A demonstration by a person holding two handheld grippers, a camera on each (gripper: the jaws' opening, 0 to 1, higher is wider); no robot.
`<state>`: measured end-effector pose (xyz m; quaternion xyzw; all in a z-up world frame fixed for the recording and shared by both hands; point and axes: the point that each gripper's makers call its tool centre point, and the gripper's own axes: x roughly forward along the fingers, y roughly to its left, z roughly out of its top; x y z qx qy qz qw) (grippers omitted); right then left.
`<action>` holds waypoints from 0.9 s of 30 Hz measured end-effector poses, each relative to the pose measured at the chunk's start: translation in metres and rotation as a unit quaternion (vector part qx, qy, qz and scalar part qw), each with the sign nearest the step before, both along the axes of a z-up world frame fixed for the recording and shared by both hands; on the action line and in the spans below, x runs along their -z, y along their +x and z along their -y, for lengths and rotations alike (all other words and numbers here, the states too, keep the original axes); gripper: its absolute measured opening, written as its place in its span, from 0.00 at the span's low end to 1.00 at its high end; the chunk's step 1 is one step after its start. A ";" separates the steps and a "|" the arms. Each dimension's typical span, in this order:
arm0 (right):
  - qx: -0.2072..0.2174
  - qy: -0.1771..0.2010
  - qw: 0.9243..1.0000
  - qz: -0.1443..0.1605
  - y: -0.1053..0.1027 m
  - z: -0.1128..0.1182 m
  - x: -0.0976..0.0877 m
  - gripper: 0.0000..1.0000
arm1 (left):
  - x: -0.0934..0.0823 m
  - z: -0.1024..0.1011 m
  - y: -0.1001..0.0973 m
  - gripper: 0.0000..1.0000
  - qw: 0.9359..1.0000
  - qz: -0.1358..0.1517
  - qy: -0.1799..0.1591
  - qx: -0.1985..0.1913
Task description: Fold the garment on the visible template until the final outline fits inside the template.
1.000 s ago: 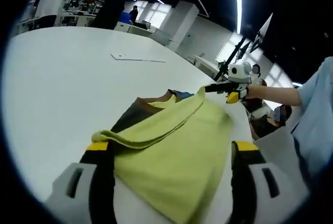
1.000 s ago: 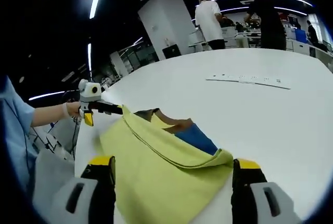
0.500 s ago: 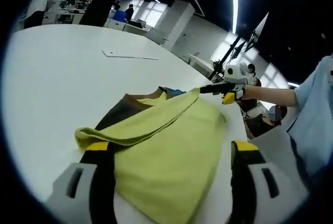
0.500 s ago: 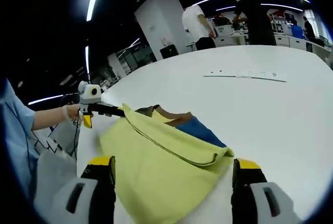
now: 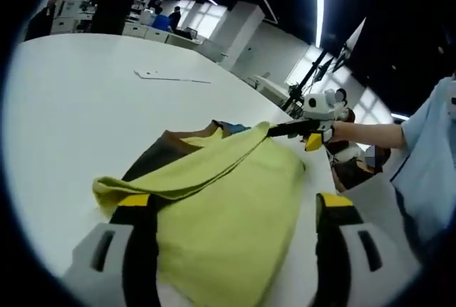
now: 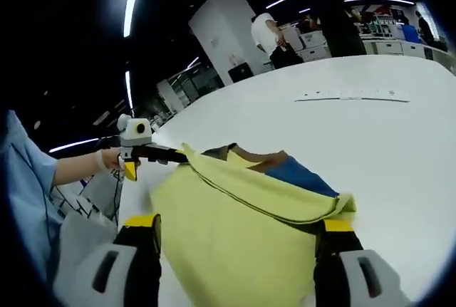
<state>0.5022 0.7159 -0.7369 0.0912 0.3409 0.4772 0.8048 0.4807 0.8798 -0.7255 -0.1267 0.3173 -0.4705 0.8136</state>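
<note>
Yellow garment (image 5: 235,200) lying half-lifted over the white counter (image 5: 64,107), its upper layer stretching between both grippers. Left gripper (image 6: 173,155) and right gripper (image 5: 274,129) each clamping a corner of the folded edge.

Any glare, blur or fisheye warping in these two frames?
Left gripper view: heavy fisheye bowing of the white table, ceiling light strip blown out, yellow-green fabric garment sharp. Right gripper view: same bowing, soft glare on the table, background people blurry.
</note>
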 end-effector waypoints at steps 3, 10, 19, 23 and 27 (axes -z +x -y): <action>0.003 0.005 1.000 0.004 0.007 -0.009 -0.001 0.91 | -0.001 0.004 0.005 0.90 1.000 0.004 -0.001 0.000; 0.020 0.002 0.999 0.027 0.030 -0.011 -0.007 0.95 | -0.002 -0.007 0.024 0.92 1.000 0.012 0.003 -0.029; 0.030 -0.008 0.999 0.033 0.043 -0.004 -0.006 0.96 | -0.002 -0.018 0.036 0.92 0.999 0.019 0.012 -0.049; 0.025 -0.015 0.999 0.032 0.039 -0.003 -0.004 0.96 | 0.000 -0.018 0.033 0.92 0.999 0.017 0.015 -0.046; 0.020 -0.019 0.999 0.034 0.033 -0.002 -0.006 0.96 | -0.002 -0.020 0.029 0.92 0.999 0.019 0.018 -0.047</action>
